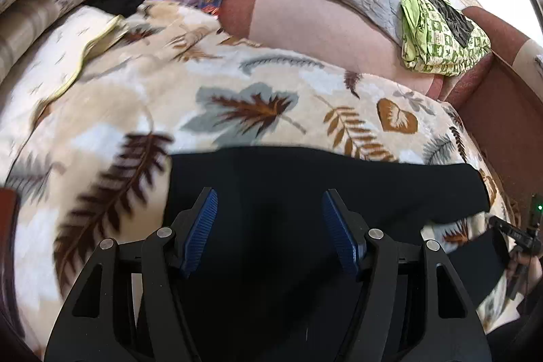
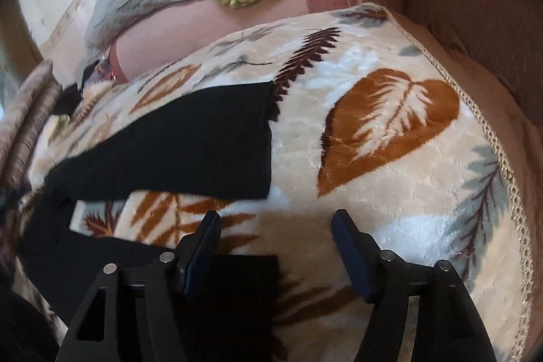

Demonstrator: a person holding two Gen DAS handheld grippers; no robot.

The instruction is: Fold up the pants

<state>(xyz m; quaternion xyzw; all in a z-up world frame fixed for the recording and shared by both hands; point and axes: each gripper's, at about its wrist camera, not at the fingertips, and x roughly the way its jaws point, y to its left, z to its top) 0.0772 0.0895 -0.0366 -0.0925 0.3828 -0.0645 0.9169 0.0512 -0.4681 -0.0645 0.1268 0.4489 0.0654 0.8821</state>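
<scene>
the black pants (image 2: 176, 138) lie spread on the leaf-print blanket (image 2: 390, 158), legs apart, not yet folded. the left gripper (image 1: 269, 226) hovers spread over the dark cloth, pinching nothing; the right gripper (image 2: 276, 246) is spread too, over bare blanket just beside a leg end. risk: a pinch here may catch the plush blanket with the cloth, or take one layer only, though the left view is blurred.

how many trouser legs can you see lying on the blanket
2: one leg lies across the blanket further off, the other under the right tongs. Their upper ends are cut off from view.
</scene>
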